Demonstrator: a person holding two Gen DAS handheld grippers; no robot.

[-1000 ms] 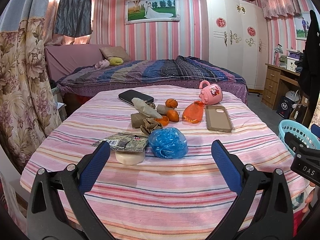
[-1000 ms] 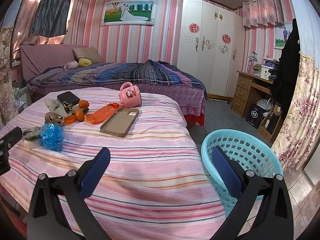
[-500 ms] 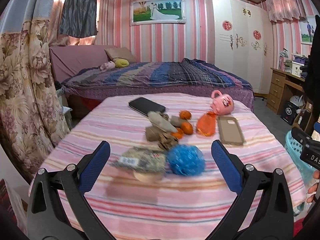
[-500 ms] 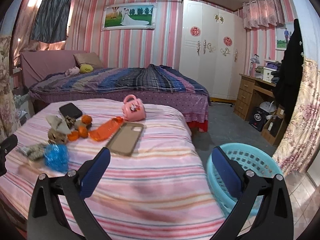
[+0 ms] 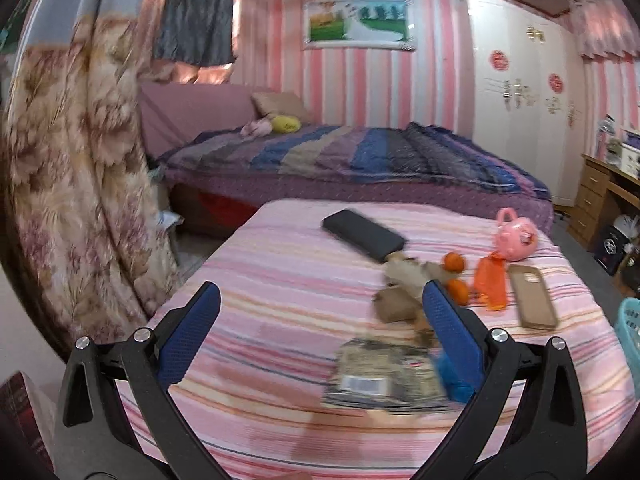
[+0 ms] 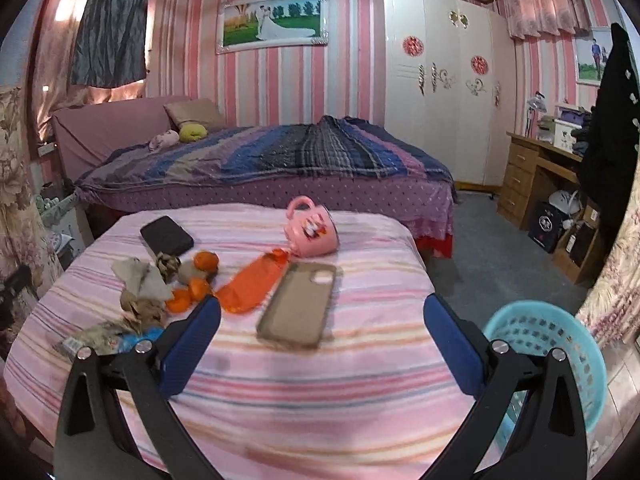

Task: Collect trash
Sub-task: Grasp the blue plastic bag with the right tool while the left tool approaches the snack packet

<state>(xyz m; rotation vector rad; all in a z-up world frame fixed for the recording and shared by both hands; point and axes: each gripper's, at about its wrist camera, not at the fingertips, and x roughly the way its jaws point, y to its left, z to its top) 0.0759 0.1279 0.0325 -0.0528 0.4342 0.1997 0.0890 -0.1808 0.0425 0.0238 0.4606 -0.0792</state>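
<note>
Trash lies on the pink striped bed (image 5: 280, 280): crumpled brown paper (image 5: 394, 306) (image 6: 140, 280), a printed foil wrapper (image 5: 384, 376) (image 6: 92, 338), a blue plastic wad (image 5: 452, 376) (image 6: 136, 340), an orange plastic bag (image 5: 490, 284) (image 6: 250, 286) and orange peels (image 6: 182, 298). My left gripper (image 5: 320, 320) hangs open above the bed's left part, left of the pile. My right gripper (image 6: 320, 332) is open above the bed's near right part, with nothing between its fingers. A turquoise basket (image 6: 548, 356) stands on the floor to the right of the bed.
A black phone (image 6: 166, 236), a brown phone case (image 6: 298, 304), a pink mug (image 6: 312, 228) on its side and oranges (image 6: 206, 260) also lie on the bed. A floral curtain (image 5: 72, 184) hangs at the left. A second bed (image 6: 260, 160), wardrobe and desk (image 6: 536, 176) stand behind.
The left gripper has swung to the left, so the trash pile now sits at its right finger. The right gripper has turned left and moved back from the bed. Both stay open.
</note>
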